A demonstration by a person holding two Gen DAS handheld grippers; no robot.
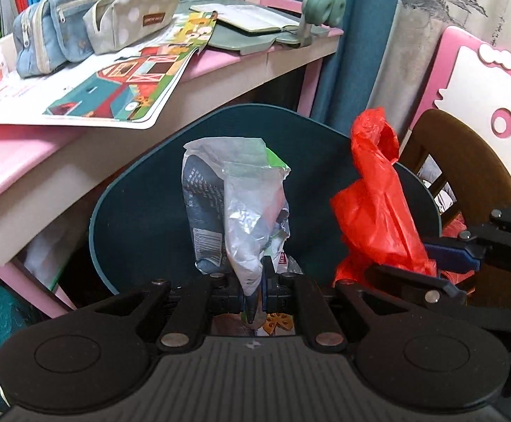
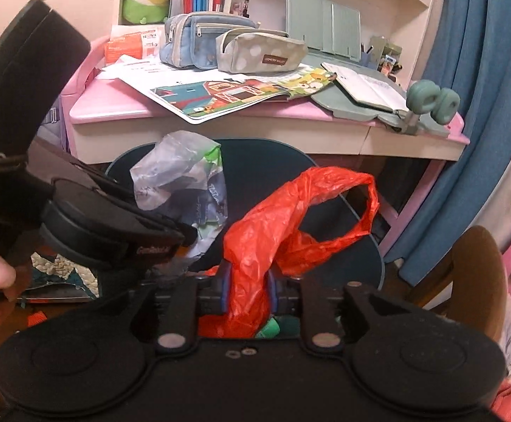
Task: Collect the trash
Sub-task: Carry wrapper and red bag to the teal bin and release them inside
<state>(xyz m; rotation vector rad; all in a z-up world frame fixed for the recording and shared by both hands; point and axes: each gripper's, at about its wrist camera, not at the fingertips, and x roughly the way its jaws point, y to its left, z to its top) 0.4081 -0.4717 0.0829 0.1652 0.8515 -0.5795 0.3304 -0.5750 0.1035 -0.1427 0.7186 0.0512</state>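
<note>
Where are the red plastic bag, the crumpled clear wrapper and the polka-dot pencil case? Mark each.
red plastic bag (image 2: 252, 246): right wrist view, crinkled middle above the gripper.
crumpled clear wrapper (image 1: 248, 211): left wrist view, its central fold.
polka-dot pencil case (image 1: 132, 17): left wrist view, side panel.

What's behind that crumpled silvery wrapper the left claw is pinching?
Behind the wrapper is a dark teal chair seat, then the pink desk. The part of the seat right behind it is covered.

The red bag is thin, crinkled, glossy plastic, and the clear wrapper is creased, shiny film. The pencil cases are soft cloth; the table looks smooth and matt.
</note>
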